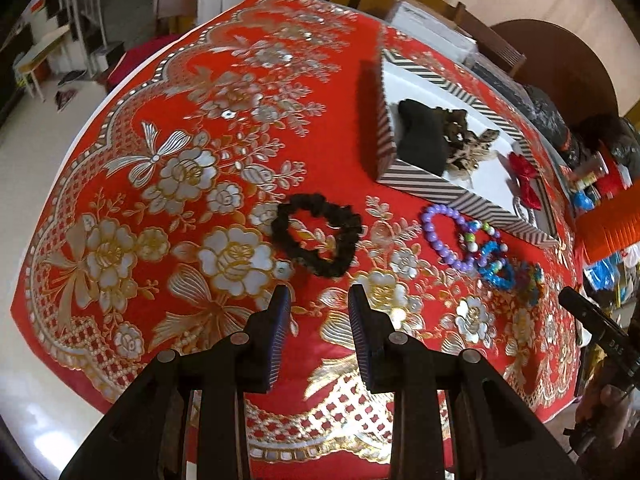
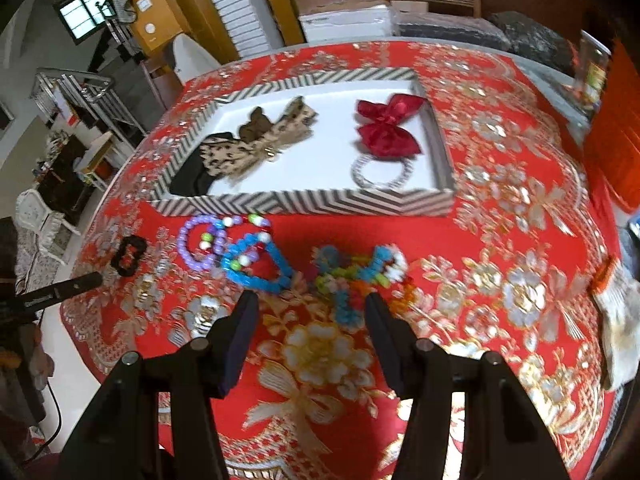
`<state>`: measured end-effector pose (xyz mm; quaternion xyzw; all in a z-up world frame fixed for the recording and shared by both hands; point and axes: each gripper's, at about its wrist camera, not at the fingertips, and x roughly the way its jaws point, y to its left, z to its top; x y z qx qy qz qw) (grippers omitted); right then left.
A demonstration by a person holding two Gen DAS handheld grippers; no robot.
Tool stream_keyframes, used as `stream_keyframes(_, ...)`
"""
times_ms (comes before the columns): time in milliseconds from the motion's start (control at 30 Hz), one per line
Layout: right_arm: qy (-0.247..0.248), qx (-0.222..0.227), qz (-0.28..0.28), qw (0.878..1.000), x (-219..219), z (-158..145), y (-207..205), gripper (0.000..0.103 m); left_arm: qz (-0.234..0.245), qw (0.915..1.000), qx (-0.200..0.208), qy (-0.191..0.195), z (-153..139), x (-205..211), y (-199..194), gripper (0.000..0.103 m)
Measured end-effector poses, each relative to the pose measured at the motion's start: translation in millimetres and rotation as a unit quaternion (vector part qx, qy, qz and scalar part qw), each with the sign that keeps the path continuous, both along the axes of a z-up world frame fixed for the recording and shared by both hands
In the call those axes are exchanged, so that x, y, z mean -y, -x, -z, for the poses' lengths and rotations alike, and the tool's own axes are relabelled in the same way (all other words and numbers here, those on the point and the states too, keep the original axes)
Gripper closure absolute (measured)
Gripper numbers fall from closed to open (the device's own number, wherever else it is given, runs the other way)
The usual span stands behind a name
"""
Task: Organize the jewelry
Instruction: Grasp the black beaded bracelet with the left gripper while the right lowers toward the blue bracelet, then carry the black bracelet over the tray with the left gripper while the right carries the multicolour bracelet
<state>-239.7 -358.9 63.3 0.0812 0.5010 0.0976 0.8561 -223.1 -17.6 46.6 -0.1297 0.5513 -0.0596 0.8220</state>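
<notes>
Left wrist view. Left gripper (image 1: 319,300) above red floral tablecloth (image 1: 160,208), jaws apart, nothing between the pads. Black scrunchie (image 1: 316,236) flat on the cloth just beyond the fingertips, untouched. Striped tray (image 1: 424,190) farther back and to the right, holding a black fabric piece (image 1: 422,136), a leopard-print bow (image 1: 468,144) and a red bow (image 1: 526,180). Purple bead bracelet (image 1: 446,234) and blue bead bracelet (image 1: 496,266) on the cloth just in front of the tray's near wall, overlapping one another. Part of the other gripper at the right edge.

Right wrist view. Right gripper (image 2: 312,304) above the same cloth, jaws wide apart and empty. Multicoloured bead bracelets (image 2: 352,276) in a blurred heap on the cloth between and just beyond the fingertips; contact with the pads not discernible. Blue and purple bracelets to the left, black scrunchie at far left. Silver elastic band (image 2: 382,172) inside the tray below the red bow.
</notes>
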Motion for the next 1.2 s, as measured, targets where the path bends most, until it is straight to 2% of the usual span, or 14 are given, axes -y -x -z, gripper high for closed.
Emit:
stream_keyframes(200,-0.002,0.002,-0.024,1.0,-18.6,0.0,-20.4,0.046,-0.021,0.9997,0.005,0.007,1.2,-8.2,-18.1,0.082)
stream_keyframes(333,-0.006,-0.004,-0.034,0.999,-27.8,5.4,-38.7,0.056,-0.047,0.9989,0.003,-0.004,6.7,-16.6,-34.2,0.082)
stream_keyframes(600,-0.005,-0.04,-0.057,0.998,-49.7,29.2,-77.2,0.068,-0.029,0.999,-0.023,-0.024,27.0,-12.6,-54.8,0.082)
stream_keyframes(667,-0.005,-0.051,-0.061,0.997,-53.0,36.5,-83.0,0.074,-0.026,0.9991,-0.021,-0.026,28.5,-10.6,-56.9,0.082)
stream_keyframes(800,-0.005,-0.064,-0.064,0.996,-56.3,47.7,-89.3,0.093,-0.013,0.9992,-0.016,-0.034,29.1,-6.3,-60.8,0.082)
stream_keyframes(833,-0.009,-0.063,-0.064,0.996,-56.4,48.2,-88.8,0.093,-0.01,0.9993,-0.016,-0.031,29.0,-5.8,-61.4,0.085)
stream_keyframes(867,-0.013,-0.059,-0.063,0.996,-56.5,46.6,-87.6,0.093,-0.008,0.9994,-0.013,-0.031,29.0,-6.0,-61.5,0.095)
stream_keyframes(933,-0.02,-0.049,-0.064,0.997,-56.4,39.9,-85.5,0.093,0.001,0.9995,-0.019,-0.024,30.2,-5.9,-63.0,0.102)
stream_keyframes(1067,-0.06,-0.025,-0.064,0.996,-51.0,11.6,-76.8,0.093,0.004,0.9999,-0.012,0.0,19.9,-8.0,-62.5,0.103)
stream_keyframes(1200,-0.07,0.006,-0.07,0.995,-48.0,-16.1,-69.0,0.093,0.015,0.9999,0.007,0.006,3.5,-1.7,-61.1,0.103)
